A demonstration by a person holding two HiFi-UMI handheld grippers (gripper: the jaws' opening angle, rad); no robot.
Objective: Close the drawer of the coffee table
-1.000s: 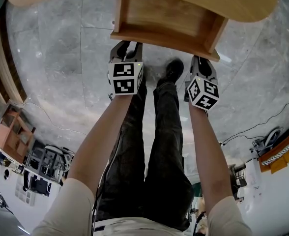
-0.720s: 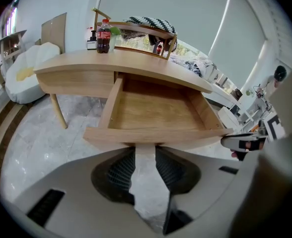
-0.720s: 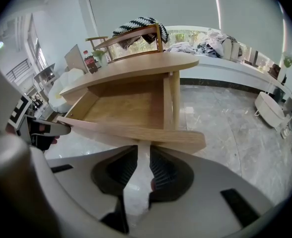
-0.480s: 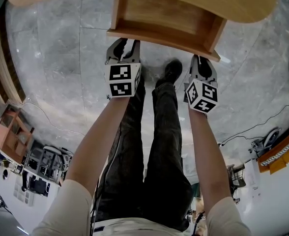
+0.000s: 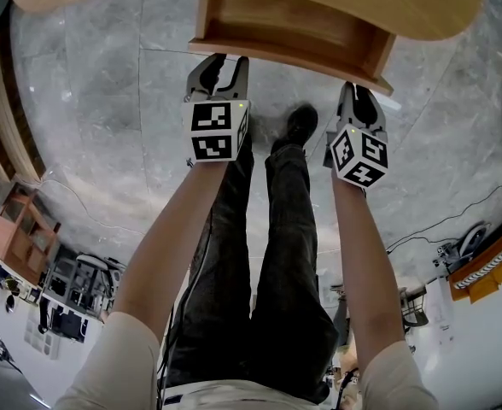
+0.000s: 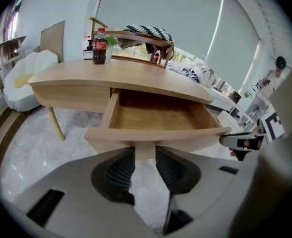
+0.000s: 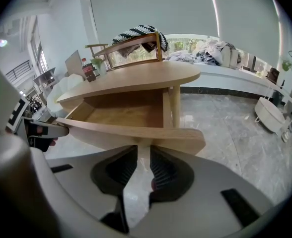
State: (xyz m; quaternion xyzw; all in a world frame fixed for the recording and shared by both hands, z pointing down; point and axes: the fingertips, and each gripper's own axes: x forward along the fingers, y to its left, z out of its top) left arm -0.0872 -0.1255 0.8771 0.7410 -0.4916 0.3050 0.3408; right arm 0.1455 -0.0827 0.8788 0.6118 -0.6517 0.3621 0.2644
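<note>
While the drawer (image 5: 289,22) hangs pulled out beneath the wooden counter (image 5: 430,7) (bare wood inside), the left hand-held gripper (image 5: 219,65) and right hand-held gripper (image 5: 359,92) sit jaws apart, clasping nothing, tips right at its front panel.

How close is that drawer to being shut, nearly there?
Not yet. Done: the left gripper and right gripper are up at the drawer's front panel, jaws open, gripping nothing. In hand: they seem to be pushing it. Left: the drawer sticks well out from under the coffee table, its empty inside showing, so much sliding remains.
</note>
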